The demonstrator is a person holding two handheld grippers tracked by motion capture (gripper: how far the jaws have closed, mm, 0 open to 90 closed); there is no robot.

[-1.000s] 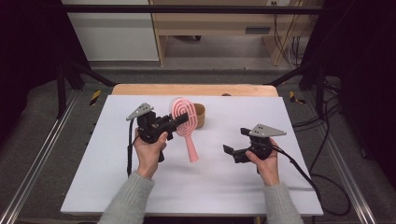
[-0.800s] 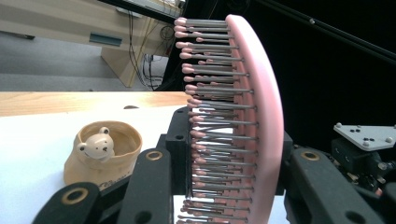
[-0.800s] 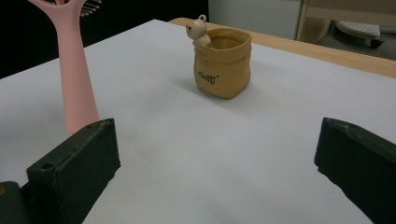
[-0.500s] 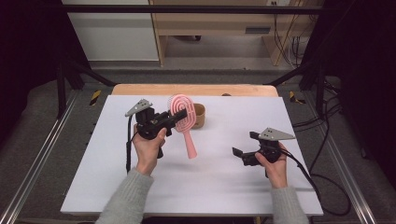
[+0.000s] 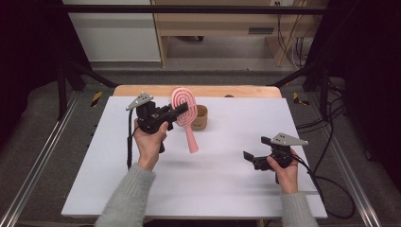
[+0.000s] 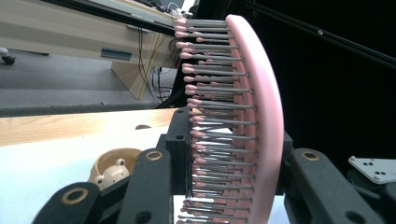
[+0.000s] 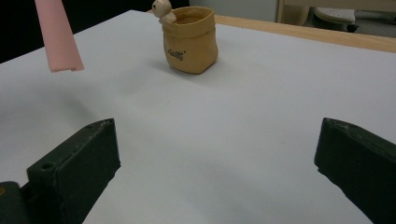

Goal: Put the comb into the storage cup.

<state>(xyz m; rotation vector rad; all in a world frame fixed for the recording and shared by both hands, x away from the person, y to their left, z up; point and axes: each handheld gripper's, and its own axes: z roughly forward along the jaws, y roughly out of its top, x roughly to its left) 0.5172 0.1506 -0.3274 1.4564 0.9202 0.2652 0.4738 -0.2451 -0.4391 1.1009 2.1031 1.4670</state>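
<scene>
High view. One pink brush [image 5: 185,109], lifted off the white tabletop [image 5: 208,189], head up, handle hanging down and slightly right. One left hand-held gripper [image 5: 177,110], jaws clamped across the brush head. One right hand-held gripper [image 5: 247,155], low over the tabletop at the right, well apart from the brush, jaws spread, nothing between them. One tan pot [image 5: 200,117] standing just behind and right of the brush head. One wooden board edge [image 5: 236,91] along the far side of the tabletop. Two sleeved forearms entering from below.

Left gripper view. One brush [image 6: 261,116] seen edge-on, pink back to the right, rows of grey pink-tipped bristles to the left; black jaws pressed on both sides of the lower head. One pot [image 6: 112,165] low at left, partly hidden behind the jaw; one small pale figurine [image 6: 109,172] inside it. Grey plate of the other gripper at the lower right corner.

Right gripper view. Two black jaws wide apart, bare tabletop [image 7: 224,154] between. One pot [image 7: 190,39] upright beyond, printed mark on its front; one figurine [image 7: 162,10] peeking over its rim. Brush handle end [image 7: 58,39] hanging at upper left, clear of the surface.
</scene>
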